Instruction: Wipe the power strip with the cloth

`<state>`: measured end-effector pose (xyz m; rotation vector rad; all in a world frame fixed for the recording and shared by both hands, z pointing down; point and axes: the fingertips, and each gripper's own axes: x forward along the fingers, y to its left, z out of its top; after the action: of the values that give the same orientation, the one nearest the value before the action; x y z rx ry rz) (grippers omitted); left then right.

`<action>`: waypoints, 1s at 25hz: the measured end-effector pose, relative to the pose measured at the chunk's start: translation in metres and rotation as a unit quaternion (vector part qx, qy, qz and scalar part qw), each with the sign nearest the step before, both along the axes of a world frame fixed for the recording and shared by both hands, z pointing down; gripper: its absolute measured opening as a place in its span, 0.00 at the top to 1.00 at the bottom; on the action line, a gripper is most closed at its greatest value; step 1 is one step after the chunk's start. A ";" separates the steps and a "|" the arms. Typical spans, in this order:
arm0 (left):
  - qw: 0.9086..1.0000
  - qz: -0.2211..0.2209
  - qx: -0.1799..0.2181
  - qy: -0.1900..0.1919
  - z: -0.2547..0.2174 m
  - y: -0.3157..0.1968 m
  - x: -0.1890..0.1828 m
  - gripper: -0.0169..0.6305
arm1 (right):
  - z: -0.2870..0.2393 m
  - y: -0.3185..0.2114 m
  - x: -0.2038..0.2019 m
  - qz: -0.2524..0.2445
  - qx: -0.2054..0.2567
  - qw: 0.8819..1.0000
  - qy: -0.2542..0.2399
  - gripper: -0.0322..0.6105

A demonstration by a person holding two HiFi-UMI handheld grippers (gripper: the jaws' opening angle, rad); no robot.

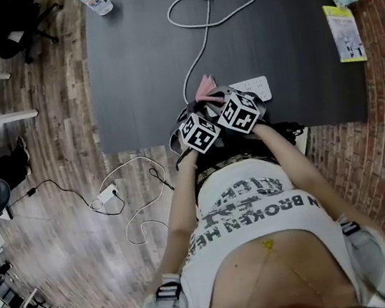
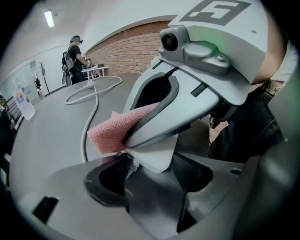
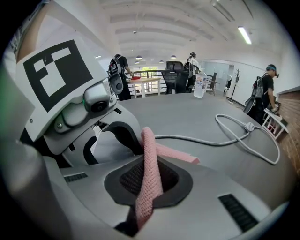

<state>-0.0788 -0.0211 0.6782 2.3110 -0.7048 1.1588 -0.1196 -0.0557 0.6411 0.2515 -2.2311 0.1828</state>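
Grippers sit side by side: right gripper (image 3: 149, 187) clamped on the pink cloth (image 3: 151, 159), left gripper (image 2: 152, 180) apparently pinching the cord end of the power strip (image 1: 255, 89). Strip stretches rightward along the table (image 1: 135, 64) edge nearest me, so I'd sweep that way.

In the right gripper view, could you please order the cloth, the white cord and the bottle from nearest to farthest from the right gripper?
1. Cloth, in the right gripper's own jaws.
2. Cord, on the table ahead, to the right.
3. Bottle, at the table's far edge.
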 end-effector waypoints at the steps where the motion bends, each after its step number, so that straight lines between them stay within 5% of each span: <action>1: 1.000 0.000 -0.001 0.000 0.000 0.000 -0.001 0.53 | 0.000 0.000 -0.001 0.002 0.000 1.000 -0.002 0.92; 25: 1.000 -0.002 -0.005 0.000 0.002 0.000 0.000 0.53 | 0.000 -0.001 0.014 -0.002 0.012 1.000 -0.012 0.92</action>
<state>-0.0792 -0.0213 0.6802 2.3011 -0.7012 1.1577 -0.1059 -0.0565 0.6416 0.2584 -2.2595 0.1584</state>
